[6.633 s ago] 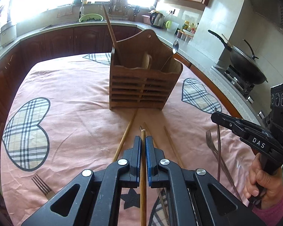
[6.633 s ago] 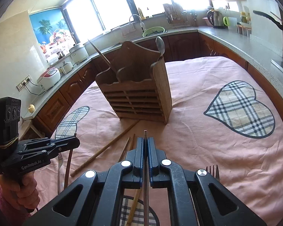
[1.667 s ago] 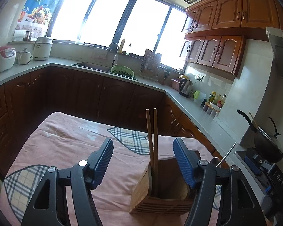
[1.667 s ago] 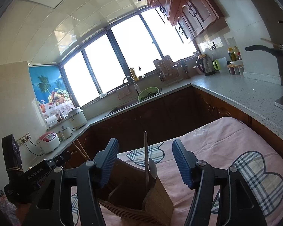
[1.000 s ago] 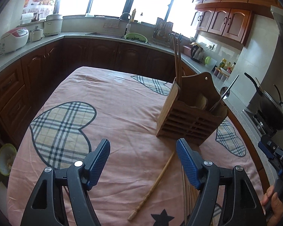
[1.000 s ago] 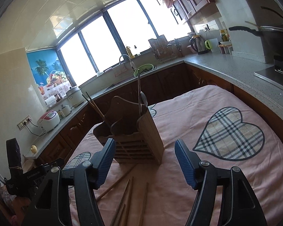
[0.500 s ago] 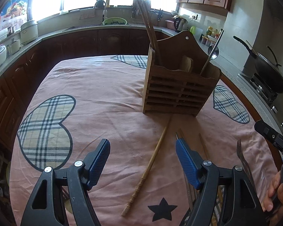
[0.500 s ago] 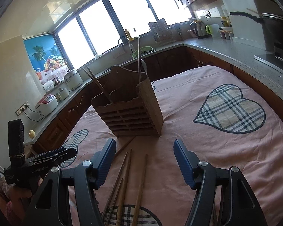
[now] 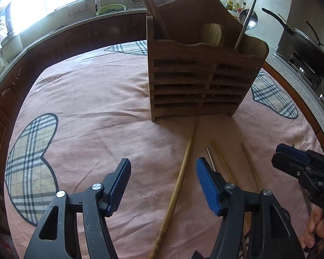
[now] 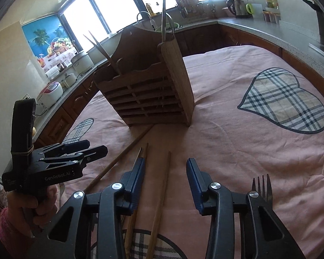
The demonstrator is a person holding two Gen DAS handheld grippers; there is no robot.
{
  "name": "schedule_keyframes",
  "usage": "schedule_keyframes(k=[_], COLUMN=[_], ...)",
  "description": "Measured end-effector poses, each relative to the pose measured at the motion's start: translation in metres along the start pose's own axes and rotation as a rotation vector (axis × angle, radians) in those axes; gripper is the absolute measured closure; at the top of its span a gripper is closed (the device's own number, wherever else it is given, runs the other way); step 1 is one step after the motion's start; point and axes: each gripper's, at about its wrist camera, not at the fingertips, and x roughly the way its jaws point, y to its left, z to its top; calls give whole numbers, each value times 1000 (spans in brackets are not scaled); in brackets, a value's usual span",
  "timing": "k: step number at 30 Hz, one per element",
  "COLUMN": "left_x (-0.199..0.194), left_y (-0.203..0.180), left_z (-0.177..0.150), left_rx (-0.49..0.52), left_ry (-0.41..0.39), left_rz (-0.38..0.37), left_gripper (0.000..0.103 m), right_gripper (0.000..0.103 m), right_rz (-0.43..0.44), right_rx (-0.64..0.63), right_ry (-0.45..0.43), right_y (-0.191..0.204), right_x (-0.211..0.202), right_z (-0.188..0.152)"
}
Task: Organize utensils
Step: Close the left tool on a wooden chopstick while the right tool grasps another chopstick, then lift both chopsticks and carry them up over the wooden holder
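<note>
A wooden utensil holder (image 9: 203, 79) stands on the pink tablecloth; it also shows in the right wrist view (image 10: 149, 95). It holds chopsticks (image 9: 155, 10), a metal spoon (image 9: 247, 19) and a pale wooden utensil (image 9: 212, 33). A long wooden stick (image 9: 181, 177) and loose chopsticks (image 9: 223, 166) lie in front of it. My left gripper (image 9: 163, 185) is open and empty above the cloth, left of the stick. My right gripper (image 10: 165, 181) is open and empty over a chopstick (image 10: 162, 196). A fork (image 10: 261, 186) lies by its right finger.
The round table (image 9: 92, 108) has a pink cloth with plaid hearts (image 10: 285, 105). Kitchen counters ring it, with a wok on the stove (image 9: 308, 47) at right and a sink under the windows (image 9: 110, 10). Another fork (image 10: 61, 192) lies near the left hand.
Both grippers had put their utensils into the holder and opened. Since then both came down from above the holder to low over the cloth, close to the loose chopsticks.
</note>
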Motion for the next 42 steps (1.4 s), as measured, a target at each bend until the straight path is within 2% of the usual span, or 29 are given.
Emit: schedule_keyframes(k=[2, 6, 10, 14, 17, 23, 24, 25, 27, 29, 33, 37, 40, 41, 42], left_x=[12, 26, 32, 25, 14, -11, -13, -14, -18, -21, -7, 23, 32, 36, 38], left_y=[0, -5, -8, -3, 6, 9, 8, 8, 10, 8, 0, -6, -10, -12, -14], left_z=[2, -2, -12, -23, -40, -68, -68, -66, -59, -51, -33, -19, -12, -10, -9], left_rx=[10, 40, 85, 71, 19, -61, -63, -68, -71, -62, -25, 5, 33, 38, 47], left_ry=[19, 62, 75, 83, 93, 128, 129, 126, 107, 95, 99, 136, 124, 123, 121], left_rz=[-8, -37, -34, -58, -84, -106, -109, -111, -97, -86, -75, -50, -27, -22, -12], left_gripper=[51, 70, 94, 96, 97, 96, 93, 82, 73, 73, 73, 73, 73, 74, 81], right_gripper=[68, 73, 77, 86, 94, 95, 95, 95, 95, 90, 90, 90, 90, 90, 91], right_rz=[-2, -1, -1, -19, -36, -22, -24, -23, -15, -19, -21, -33, -46, -48, -52], right_rx=[-9, -16, -33, -56, -80, -89, -93, -94, -85, -79, -76, -90, -106, -111, -117], right_ry=[31, 75, 102, 126, 131, 145, 148, 148, 150, 147, 139, 147, 159, 156, 157], right_y=[1, 1, 3, 6, 6, 4, 4, 3, 2, 1, 3, 7, 10, 10, 10], right_x=[11, 29, 37, 42, 39, 30, 28, 27, 27, 27, 28, 36, 42, 42, 43], right_z=[-1, -4, -5, -7, -8, -16, -18, -19, -18, -16, -11, -7, -6, -6, -5])
